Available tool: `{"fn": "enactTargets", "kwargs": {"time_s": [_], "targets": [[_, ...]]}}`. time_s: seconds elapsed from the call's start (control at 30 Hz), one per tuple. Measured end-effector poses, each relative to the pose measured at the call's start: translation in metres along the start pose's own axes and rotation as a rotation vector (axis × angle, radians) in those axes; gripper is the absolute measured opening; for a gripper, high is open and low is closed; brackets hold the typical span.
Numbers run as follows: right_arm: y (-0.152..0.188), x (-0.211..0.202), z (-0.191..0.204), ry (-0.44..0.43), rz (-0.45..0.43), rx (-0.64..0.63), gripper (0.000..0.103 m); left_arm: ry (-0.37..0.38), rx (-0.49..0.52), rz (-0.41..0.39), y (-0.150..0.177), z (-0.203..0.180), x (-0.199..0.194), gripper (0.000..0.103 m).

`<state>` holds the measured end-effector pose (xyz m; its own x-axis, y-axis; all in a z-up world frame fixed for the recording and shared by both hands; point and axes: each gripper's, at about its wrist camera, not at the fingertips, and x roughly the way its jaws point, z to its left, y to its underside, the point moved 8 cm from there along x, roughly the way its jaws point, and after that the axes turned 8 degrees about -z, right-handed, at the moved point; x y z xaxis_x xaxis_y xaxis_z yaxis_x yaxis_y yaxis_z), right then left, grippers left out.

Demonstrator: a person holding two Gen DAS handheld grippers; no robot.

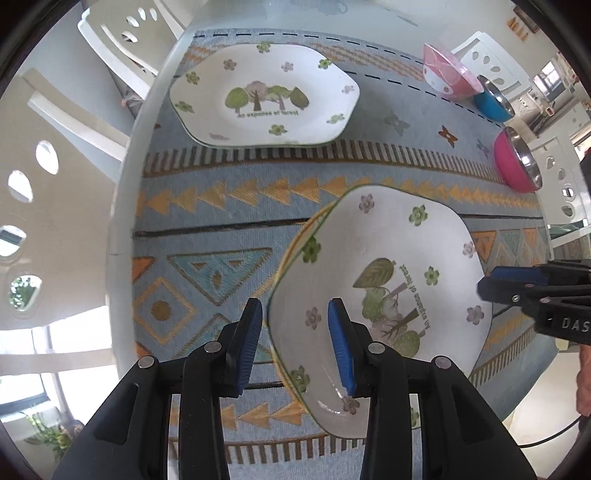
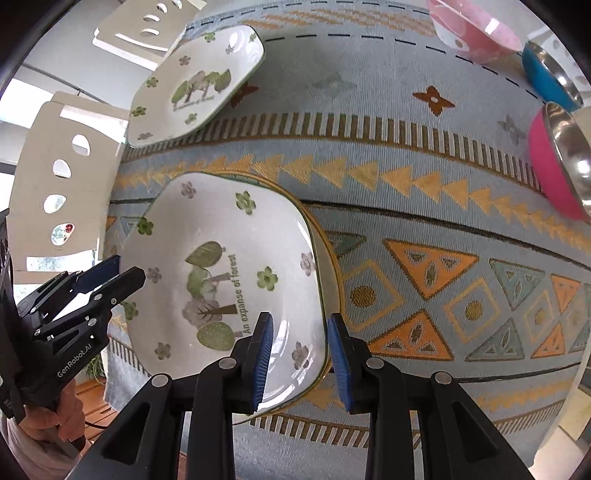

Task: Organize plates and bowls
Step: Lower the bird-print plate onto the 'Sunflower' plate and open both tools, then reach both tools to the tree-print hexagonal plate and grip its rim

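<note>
A white square plate with a forest print (image 1: 388, 266) (image 2: 221, 266) lies on top of a yellow-rimmed plate (image 2: 332, 258) near the table's front edge. My left gripper (image 1: 295, 339) is open, its jaws straddling the plate's left rim. My right gripper (image 2: 301, 354) is open, its jaws straddling the plate's right rim. A second forest plate (image 1: 264, 96) (image 2: 192, 85) lies farther back. A pink bowl (image 1: 448, 75) (image 2: 472, 33), a blue bowl (image 1: 493, 99) (image 2: 550, 79) and a magenta bowl (image 1: 515, 160) (image 2: 557, 162) with steel insides stand at the right.
The table wears a blue patterned cloth (image 1: 221, 229) (image 2: 424, 184). White chairs (image 1: 122, 33) (image 2: 62, 177) stand behind and to the left of it. The table edge (image 1: 122, 206) curves close to the plates on the left.
</note>
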<state>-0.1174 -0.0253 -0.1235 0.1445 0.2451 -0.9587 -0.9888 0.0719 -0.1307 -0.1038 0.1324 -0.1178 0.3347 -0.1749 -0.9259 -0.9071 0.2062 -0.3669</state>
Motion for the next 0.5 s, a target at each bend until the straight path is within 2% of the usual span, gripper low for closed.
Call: {"fn": "enactTargets", "kwargs": {"time_s": [0.07, 0.17, 0.33, 0.4, 0.43, 0.5], "targets": [[-0.007, -0.010, -0.003, 0.022, -0.017, -0.006, 0.029, -0.026, 0.002, -0.003, -0.006, 0.003, -0.008, 0.034], [-0.022, -0.027, -0.007, 0.046, -0.044, -0.015, 0.029, -0.016, -0.021, -0.034, -0.022, 0.012, -0.027, 0.034], [-0.068, -0.067, 0.002, 0.042, -0.125, -0.025, 0.030, -0.051, -0.047, -0.077, -0.067, 0.037, -0.046, 0.034], [-0.088, -0.078, 0.011, 0.026, -0.153, -0.023, 0.042, -0.057, -0.064, -0.090, -0.086, 0.048, -0.049, 0.035], [-0.096, -0.081, 0.014, 0.017, -0.168, -0.023, 0.053, -0.065, -0.070, -0.101, -0.097, 0.054, -0.050, 0.037], [-0.112, -0.085, 0.023, 0.006, -0.188, -0.037, 0.054, -0.087, -0.073, -0.114, -0.115, 0.064, -0.050, 0.038]]}}
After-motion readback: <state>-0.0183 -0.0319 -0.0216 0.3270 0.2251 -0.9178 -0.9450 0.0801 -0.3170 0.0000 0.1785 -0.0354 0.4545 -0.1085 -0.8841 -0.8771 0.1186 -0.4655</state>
